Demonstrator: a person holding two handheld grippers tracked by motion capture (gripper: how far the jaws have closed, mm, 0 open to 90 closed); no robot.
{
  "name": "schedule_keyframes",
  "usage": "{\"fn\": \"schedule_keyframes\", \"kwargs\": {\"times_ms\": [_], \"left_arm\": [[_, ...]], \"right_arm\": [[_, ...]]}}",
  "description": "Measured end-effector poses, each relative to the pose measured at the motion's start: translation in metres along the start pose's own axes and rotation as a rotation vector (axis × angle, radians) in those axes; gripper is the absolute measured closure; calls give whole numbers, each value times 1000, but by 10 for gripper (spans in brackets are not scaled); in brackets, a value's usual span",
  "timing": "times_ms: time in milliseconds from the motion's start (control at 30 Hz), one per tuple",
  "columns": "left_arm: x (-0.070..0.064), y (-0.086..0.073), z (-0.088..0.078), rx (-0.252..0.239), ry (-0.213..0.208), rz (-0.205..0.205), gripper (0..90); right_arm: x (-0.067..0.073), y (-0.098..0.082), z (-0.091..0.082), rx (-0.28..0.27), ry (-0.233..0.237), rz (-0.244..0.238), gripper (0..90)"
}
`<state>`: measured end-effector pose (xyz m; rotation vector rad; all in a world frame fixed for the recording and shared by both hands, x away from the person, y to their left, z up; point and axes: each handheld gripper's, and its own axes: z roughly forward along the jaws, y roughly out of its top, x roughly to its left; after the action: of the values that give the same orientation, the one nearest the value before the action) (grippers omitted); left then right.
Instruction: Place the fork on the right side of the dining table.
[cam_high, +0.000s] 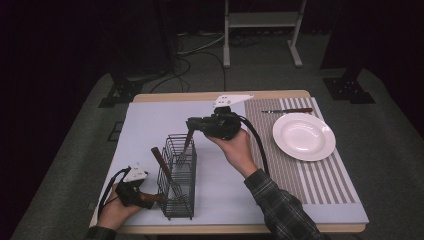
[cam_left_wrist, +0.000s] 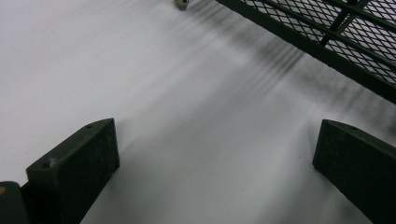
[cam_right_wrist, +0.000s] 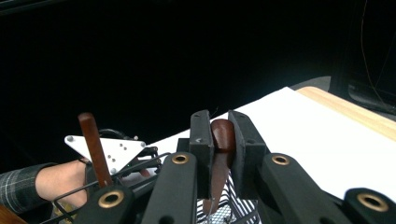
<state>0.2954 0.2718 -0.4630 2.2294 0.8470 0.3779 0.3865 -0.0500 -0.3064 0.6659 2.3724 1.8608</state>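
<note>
A black wire basket (cam_high: 178, 186) stands on the white mat near the table's front. My right gripper (cam_high: 192, 126) hovers over its far end, shut on the brown wooden handle of a utensil (cam_high: 188, 141) that hangs down into the basket. In the right gripper view the handle (cam_right_wrist: 223, 136) sits pinched between the two pads. A second wooden-handled utensil (cam_high: 161, 160) leans out of the basket's left side. My left gripper (cam_high: 149, 198) rests low by the basket's near left corner, open, with only bare mat between its pads (cam_left_wrist: 81, 154) and the basket's mesh (cam_left_wrist: 327, 32) just ahead.
A white plate (cam_high: 303, 136) sits on a striped placemat (cam_high: 320, 175) at the right. A wooden-handled knife (cam_high: 287, 110) lies beyond the plate. The white mat (cam_high: 150, 125) covers most of the wooden table. The floor around is dark, with cables and stands behind.
</note>
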Motion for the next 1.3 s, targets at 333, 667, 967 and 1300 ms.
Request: {"fn": "schedule_keyframes", "kwargs": {"times_ms": [333, 667, 967, 1300], "left_arm": [[0, 0, 0, -1, 0, -3, 0], [0, 0, 0, 0, -1, -2, 0], [0, 0, 0, 1, -1, 0, 0], [0, 0, 0, 1, 0, -1, 0]], "right_arm": [[10, 16, -14, -34, -8, -40, 804], [17, 34, -36, -90, -16, -61, 804], [19, 47, -61, -141, -45, -71, 804], [18, 51, -94, -181, -97, -82, 804]]}}
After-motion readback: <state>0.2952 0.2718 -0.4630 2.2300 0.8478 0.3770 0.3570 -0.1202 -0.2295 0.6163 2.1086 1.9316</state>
